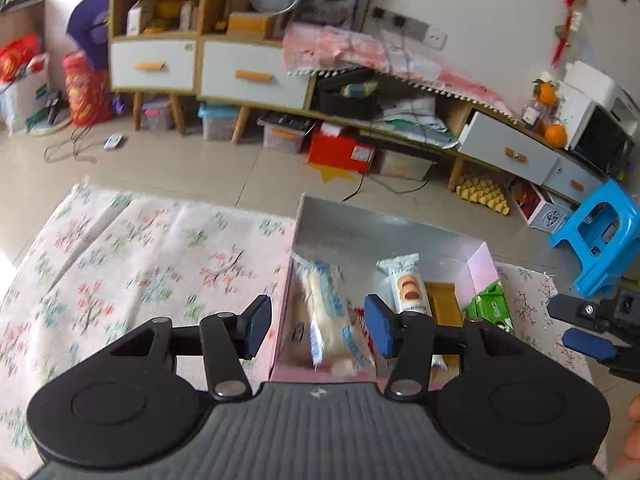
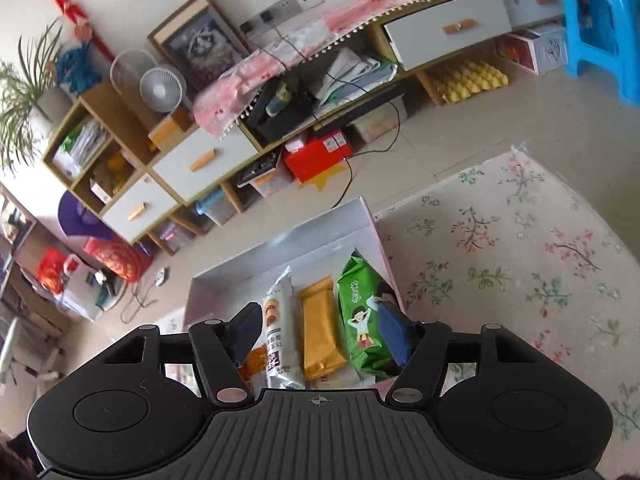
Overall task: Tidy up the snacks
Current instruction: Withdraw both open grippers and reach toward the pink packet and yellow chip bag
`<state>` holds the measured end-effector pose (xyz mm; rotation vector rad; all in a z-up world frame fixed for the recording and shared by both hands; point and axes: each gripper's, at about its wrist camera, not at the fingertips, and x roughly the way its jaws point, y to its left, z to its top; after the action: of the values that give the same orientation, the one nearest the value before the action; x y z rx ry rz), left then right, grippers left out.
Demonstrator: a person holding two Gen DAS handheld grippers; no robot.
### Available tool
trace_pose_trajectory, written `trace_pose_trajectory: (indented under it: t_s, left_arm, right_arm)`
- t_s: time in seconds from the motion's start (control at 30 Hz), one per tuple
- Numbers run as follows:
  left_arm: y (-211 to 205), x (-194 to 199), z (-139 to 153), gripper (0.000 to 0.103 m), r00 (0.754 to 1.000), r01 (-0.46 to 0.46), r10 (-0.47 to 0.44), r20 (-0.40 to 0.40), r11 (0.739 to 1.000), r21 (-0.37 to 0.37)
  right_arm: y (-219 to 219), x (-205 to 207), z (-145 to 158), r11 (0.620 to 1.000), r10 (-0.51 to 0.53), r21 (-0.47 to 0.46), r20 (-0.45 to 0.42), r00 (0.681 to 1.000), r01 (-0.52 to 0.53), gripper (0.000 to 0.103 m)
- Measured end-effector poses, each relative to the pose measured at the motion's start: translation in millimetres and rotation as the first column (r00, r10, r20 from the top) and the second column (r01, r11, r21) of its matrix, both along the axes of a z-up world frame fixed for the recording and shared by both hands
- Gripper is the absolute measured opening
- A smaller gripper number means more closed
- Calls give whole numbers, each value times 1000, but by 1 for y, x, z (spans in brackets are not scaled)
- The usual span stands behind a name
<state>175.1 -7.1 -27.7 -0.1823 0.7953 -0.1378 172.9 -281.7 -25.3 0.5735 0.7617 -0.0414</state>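
A pink box (image 1: 482, 266) with a silver inside stands on the floral cloth and holds several snacks. In the left wrist view a clear pack with blue print (image 1: 334, 316), a white biscuit pack (image 1: 408, 286), a tan bar (image 1: 444, 304) and a green pack (image 1: 490, 306) lie in it. My left gripper (image 1: 318, 326) is open and empty above the box's near left wall. My right gripper (image 2: 320, 330) is open and empty over the white pack (image 2: 276, 320), the tan bar (image 2: 320, 328) and the green pack (image 2: 360, 320). It also shows in the left wrist view (image 1: 588, 338).
The floral cloth (image 1: 132, 264) covers the table on both sides of the box (image 2: 520, 260). Beyond the table edge is tiled floor, a low wooden cabinet (image 1: 248, 76) with storage bins under it, and a blue plastic stool (image 1: 600, 236).
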Motion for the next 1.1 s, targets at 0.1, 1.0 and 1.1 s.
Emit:
trace_pose_trajectory:
  t_s: [0.1,1.0,1.1]
  left_arm:
    - [1,-9,10,55,1000,-5,4,-10,999,-37]
    - [1,-81,1,99,979,-54,42,-201,997,-51]
    - [-1,-82,-2,99,977,-53,43,-208,998,-46]
  right_arm:
    - [6,-14,10,1000,8,-28,-16,1000,-9,64]
    - [29,-97,31,952,118,-269,-112,987,-144,79]
    - [25,-95,25,957,112,-252,-139,984,-145,85]
